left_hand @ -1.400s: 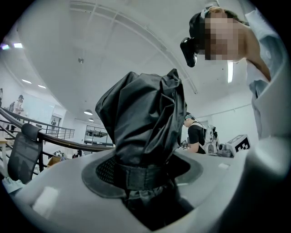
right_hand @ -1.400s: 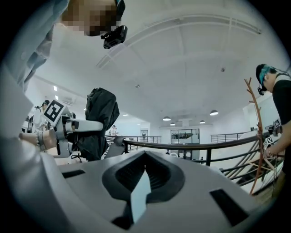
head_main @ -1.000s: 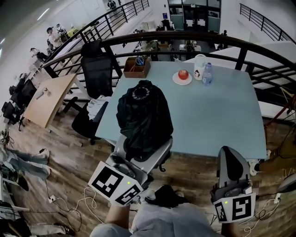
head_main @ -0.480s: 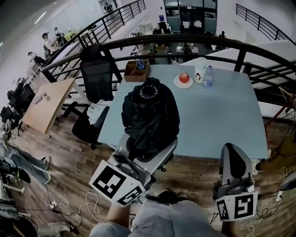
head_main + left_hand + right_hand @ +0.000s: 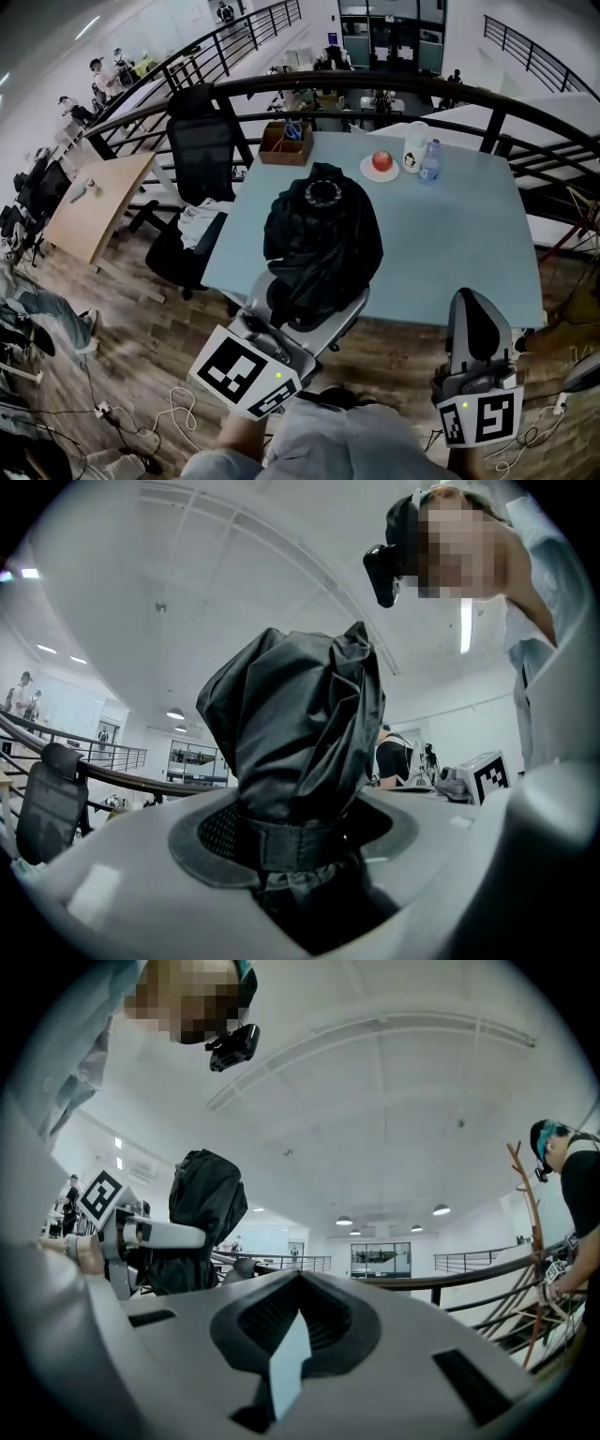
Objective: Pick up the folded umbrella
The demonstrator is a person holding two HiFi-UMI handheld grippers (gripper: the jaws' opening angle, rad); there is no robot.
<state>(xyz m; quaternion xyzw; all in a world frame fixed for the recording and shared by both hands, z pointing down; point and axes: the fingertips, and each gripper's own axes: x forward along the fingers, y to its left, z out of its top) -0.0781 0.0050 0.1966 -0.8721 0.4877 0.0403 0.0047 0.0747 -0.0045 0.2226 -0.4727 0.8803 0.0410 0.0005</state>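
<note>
**Umbrella in the left claw: grip low, load high**

The left gripper [image 5: 302, 314] is clamped on the folded umbrella [image 5: 323, 234]. Its jaws press on the bundle right at the wrap strap [image 5: 292, 841], and nearly all the crumpled black canopy stands above them. In the head view the umbrella sits over the near left part of the pale blue table [image 5: 459, 234]. It looks lifted off the top, though no view shows the gap plainly.

The right gripper [image 5: 476, 323] hangs at the near right, off the table's near edge. Its jaws are drawn together with nothing between them.

Because the hold is at one end, the soft fabric above can sag or lean, and the slick cloth may creep through the pads. A good lift here probably calls for an even squeeze, an upright wrist and a slow, straight rise with no swing.

The apple [image 5: 382, 161], mug [image 5: 413, 148] and bottle [image 5: 430, 161] stand at the far side, well apart from the umbrella. They are little risk unless the bundle tips far forward. The free claw looks best left clear of the load.
</note>
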